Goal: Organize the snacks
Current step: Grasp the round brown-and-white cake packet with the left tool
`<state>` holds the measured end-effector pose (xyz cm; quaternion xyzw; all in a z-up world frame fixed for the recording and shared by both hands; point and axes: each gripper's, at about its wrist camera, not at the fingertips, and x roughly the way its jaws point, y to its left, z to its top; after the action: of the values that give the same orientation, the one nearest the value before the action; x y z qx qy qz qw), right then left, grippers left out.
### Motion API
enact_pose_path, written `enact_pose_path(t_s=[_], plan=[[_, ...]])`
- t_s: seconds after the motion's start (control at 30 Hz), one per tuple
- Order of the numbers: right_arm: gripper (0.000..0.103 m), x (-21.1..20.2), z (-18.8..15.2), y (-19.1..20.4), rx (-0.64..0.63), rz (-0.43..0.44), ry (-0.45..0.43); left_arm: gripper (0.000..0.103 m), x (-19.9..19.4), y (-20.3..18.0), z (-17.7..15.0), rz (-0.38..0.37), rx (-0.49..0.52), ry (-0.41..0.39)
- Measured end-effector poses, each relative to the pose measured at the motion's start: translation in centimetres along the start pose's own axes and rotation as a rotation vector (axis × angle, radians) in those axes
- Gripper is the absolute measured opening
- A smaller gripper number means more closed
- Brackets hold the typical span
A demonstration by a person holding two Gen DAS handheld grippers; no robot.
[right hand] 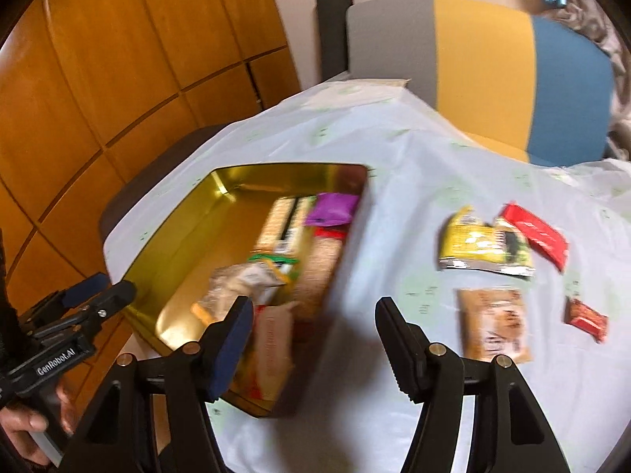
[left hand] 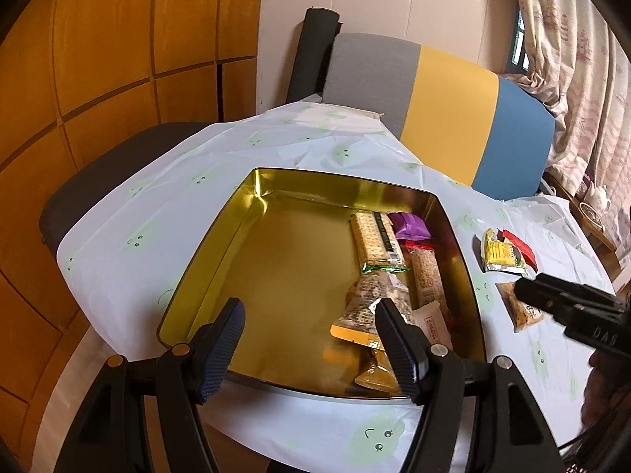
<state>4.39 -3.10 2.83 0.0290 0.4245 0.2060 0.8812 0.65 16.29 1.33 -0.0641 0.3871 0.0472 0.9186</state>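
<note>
1. Pale blue tablecloth (left hand: 165, 213) printed with small green smiley blobs covers the table, with orange wooden wall panels (left hand: 98, 59) behind and a chair back in grey, yellow and blue fabric (left hand: 445, 110) beyond it.
2. Left wrist view: the left gripper (left hand: 309, 339) has its ribbed dark blue pads well apart with nothing between them. It tilts down over the near rim of the gold-lined rectangular metal tin (left hand: 276, 244).
3. Just ahead of its right finger, inside the tin, lie a clear packet of nuts with an orange edge (left hand: 366, 303), a long cracker pack with a green end (left hand: 374, 240), a grain bar in clear wrap (left hand: 428, 280), a purple wrapper (left hand: 410, 226) and a small white sachet (left hand: 432, 325) whose red print is too small to read.
4. To the right of the tin, the right gripper (left hand: 528, 291) comes in from the edge; "DAS" shows on its body.
5. Right wrist view, blurred: the right gripper's jaws gape empty above the cloth, straddling the tin's right wall.
6. Right of its fingers, on the cloth, lie a yellow foil snack bag (right hand: 483, 242), a red flat packet (right hand: 540, 234), a tan wrapped pastry (right hand: 495, 325) and a small dark red candy wrapper (right hand: 585, 319).
7. Far left, a hand (right hand: 23, 425) grips the other tool, labelled "GenRobot.AI".
</note>
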Motion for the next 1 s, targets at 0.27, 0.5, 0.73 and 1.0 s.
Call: enact_pose_path(t_s=[0.27, 0.5, 0.73, 1.0], plan=[[0.065, -3.0, -0.7, -6.3, 0.032, -0.152, -0.019, 0.069, -0.1, -1.7, 0.2, -0.020, 0.055, 0.001], [0.066, -6.3, -1.3, -13.9, 0.083, -0.321, -0.019, 0.069, 0.0, -4.0, 0.4, -0.056, 0.121, 0.005], [0.071, -9.5, -3.0, -22.9, 0.182, -0.524, -0.006, 0.069, -0.3, -7.1, 0.7, -0.118, 0.178, 0.012], [0.073, -12.2, -6.1, -31.8, 0.575, -0.542, -0.049, 0.064, 0.4, -12.2, 1.2, -0.242, 0.249, 0.091]])
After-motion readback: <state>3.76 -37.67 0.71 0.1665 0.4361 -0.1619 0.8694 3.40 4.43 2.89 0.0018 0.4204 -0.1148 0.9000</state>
